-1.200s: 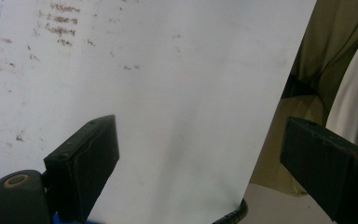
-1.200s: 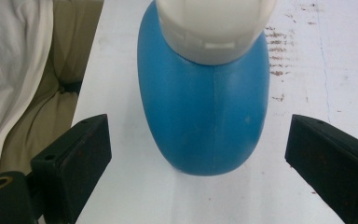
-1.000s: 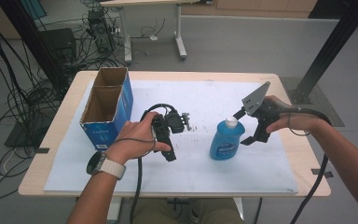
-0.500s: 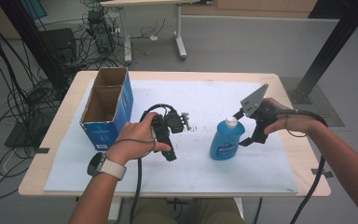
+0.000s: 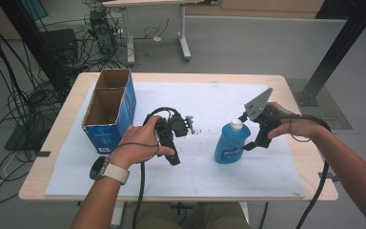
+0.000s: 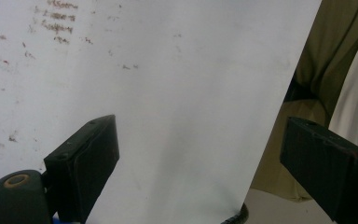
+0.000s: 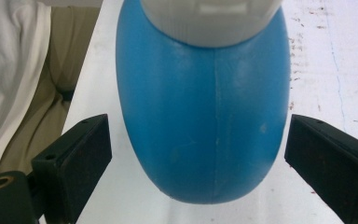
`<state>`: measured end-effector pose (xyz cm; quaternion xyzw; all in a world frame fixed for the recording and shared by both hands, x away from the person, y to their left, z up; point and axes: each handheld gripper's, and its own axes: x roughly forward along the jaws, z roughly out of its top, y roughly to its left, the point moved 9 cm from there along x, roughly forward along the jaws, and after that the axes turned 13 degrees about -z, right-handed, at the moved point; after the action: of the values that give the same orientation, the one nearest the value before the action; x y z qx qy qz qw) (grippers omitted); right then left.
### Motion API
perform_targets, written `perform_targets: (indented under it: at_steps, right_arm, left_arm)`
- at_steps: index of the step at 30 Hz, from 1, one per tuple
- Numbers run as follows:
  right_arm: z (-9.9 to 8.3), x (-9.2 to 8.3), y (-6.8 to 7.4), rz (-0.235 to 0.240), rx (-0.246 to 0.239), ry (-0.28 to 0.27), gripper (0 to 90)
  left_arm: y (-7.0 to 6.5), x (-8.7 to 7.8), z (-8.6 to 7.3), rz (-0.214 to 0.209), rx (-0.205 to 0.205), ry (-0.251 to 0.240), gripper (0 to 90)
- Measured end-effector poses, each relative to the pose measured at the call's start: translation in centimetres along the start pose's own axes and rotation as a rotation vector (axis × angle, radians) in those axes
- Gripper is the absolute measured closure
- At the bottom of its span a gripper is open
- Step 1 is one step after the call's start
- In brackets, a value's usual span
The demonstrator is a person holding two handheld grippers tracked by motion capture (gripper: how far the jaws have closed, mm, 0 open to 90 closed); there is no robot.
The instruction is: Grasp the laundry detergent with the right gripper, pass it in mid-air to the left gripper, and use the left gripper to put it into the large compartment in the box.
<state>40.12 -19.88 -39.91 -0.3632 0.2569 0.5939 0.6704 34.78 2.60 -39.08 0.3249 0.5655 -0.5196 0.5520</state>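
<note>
Box (image 5: 108,112) sits open-topped at the left edge of the desk (image 5: 276,181), blue cardboard with two compartments, both looking empty from above. Left gripper (image 5: 187,125) lies low on the white sheet just right of it. In the left gripper view its fingers (image 6: 81,168) stand spread wide, nothing but bare paper between them. Idle.

Bottle (image 5: 229,143), blue with a white cap, stands upright right of centre, well apart from the box. Right gripper (image 5: 246,132) comes in from the bottle's right side, angled down at it. In the right gripper view the bottle (image 7: 205,112) sits squarely between the fingers (image 7: 74,163), which are spread and clear of it, a sliver of gap on each side. Not gripped yet.

Step in hand looks like the grasp on the bottle. To do it well:
- close on the widest part of the body, below the cap, not on the cap itself
- keep the bottle centred so both fingers land together, otherwise it tips or skids
- curved plastic, likely slippery: squeeze firmly before lifting, lift straight up
- box is the likely drop point, so keep the left gripper clear of the path
</note>
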Motion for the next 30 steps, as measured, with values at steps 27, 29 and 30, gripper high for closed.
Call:
perform_targets:
  at_steps: [27, 29, 30]
  right_arm:
    - [-0.3, 1.4, 0.3, 0.013, 0.02, -0.059, 11.7]
    - [-0.3, 1.5, 0.3, 0.017, 0.023, -0.062, 12.2]
    - [-0.3, 1.5, 0.3, 0.017, 0.023, -0.062, 12.2]
  left_arm:
    - [0.0, 0.1, 0.1, -0.001, -0.004, -0.004, 12.1]
    - [0.0, 0.0, 0.0, 0.001, -0.003, -0.005, 12.1]
    - [0.0, 0.0, 0.0, 0.001, -0.003, -0.005, 12.1]
